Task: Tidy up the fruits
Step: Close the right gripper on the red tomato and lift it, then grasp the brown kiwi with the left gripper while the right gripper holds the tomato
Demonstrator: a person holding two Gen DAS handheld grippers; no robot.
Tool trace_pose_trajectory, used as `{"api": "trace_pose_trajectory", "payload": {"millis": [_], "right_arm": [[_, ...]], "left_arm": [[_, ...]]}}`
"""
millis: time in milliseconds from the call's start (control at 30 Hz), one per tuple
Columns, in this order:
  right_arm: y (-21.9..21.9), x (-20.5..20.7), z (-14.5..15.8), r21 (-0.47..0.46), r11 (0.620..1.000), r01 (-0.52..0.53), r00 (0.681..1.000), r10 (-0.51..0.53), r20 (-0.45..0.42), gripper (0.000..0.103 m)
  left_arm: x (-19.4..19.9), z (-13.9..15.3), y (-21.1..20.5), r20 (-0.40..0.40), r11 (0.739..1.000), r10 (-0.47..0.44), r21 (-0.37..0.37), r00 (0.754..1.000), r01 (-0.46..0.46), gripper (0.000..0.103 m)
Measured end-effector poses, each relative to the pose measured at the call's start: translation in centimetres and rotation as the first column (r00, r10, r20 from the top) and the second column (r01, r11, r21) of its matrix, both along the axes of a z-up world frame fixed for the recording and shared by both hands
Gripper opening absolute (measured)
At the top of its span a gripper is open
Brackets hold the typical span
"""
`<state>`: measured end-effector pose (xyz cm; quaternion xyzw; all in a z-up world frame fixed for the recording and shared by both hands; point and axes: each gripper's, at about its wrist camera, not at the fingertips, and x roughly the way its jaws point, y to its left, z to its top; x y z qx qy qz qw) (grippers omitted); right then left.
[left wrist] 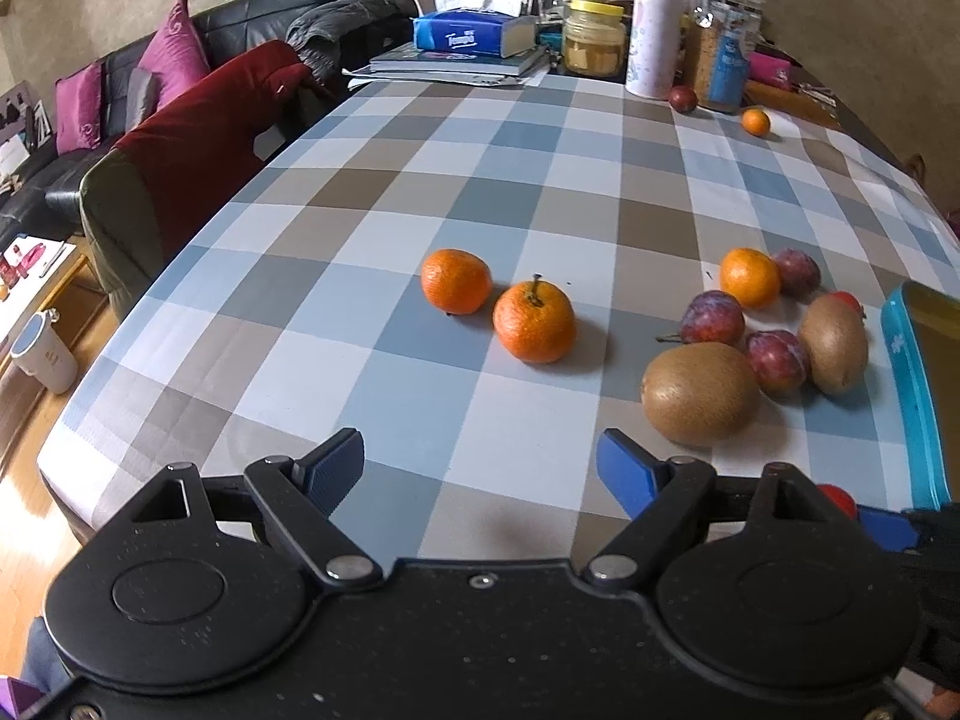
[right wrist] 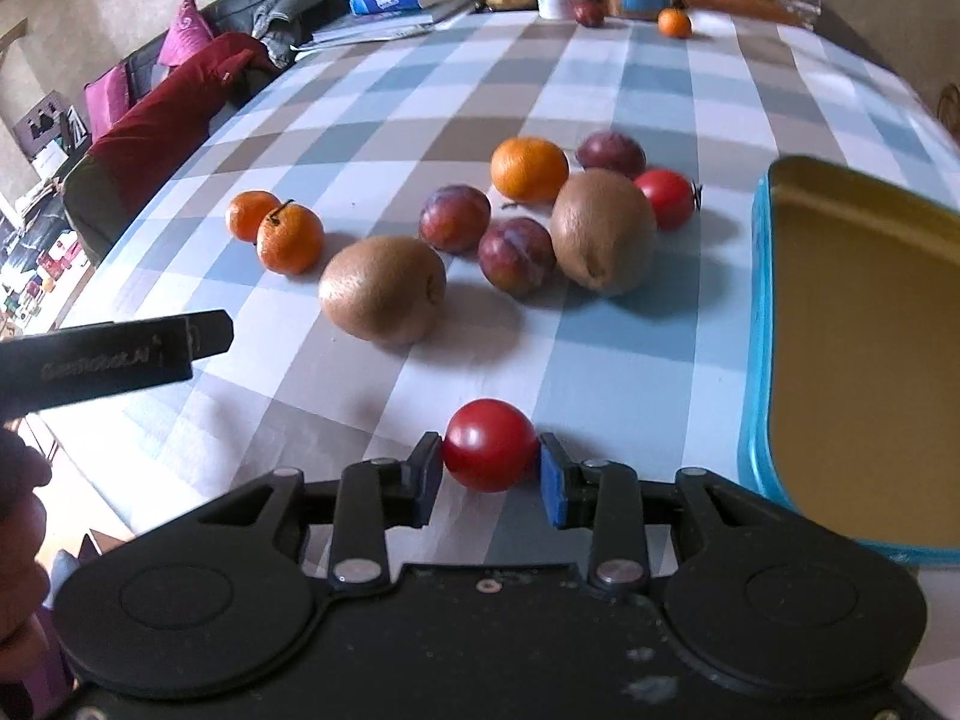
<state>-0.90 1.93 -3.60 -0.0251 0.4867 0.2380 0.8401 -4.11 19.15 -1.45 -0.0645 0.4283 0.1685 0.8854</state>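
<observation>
My right gripper (right wrist: 491, 471) is shut on a red tomato (right wrist: 489, 444), just above the checked tablecloth, left of a blue tin tray (right wrist: 757, 324) with a gold inside. My left gripper (left wrist: 480, 468) is open and empty above the cloth. Ahead of it lie two mandarins (left wrist: 533, 324), two kiwis (left wrist: 699, 393), three plums (left wrist: 712, 318) and a third mandarin (left wrist: 749, 276). In the right wrist view the same pile shows with a second red tomato (right wrist: 665, 198) behind the kiwi (right wrist: 603, 228).
A plum (left wrist: 683, 99) and a small mandarin (left wrist: 755, 122) lie far back near jars, a bottle (left wrist: 654, 30), books and a tissue pack (left wrist: 474, 33). A red-draped chair (left wrist: 180, 144) stands at the table's left edge. The left gripper's body (right wrist: 114, 360) shows at left.
</observation>
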Motion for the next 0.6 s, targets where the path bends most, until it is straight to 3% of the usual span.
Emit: {"api": "trace_pose_trajectory", "payload": {"millis": [333,600], "right_arm": [[0.1,0.2,-0.1,0.003,1.000,-0.006,1.000,0.006,0.015,0.038],[0.1,-0.1,0.7,-0.029,0.999,-0.033,0.997,0.035,0.075,0.036]], "left_arm": [[1.2,-0.1,-1.2,-0.002,0.996,-0.079,-0.051,0.997,0.078,0.085],[2.4,0.0,-2.0,0.008,0.986,-0.141,-0.091,0.990,0.141,0.085]]}}
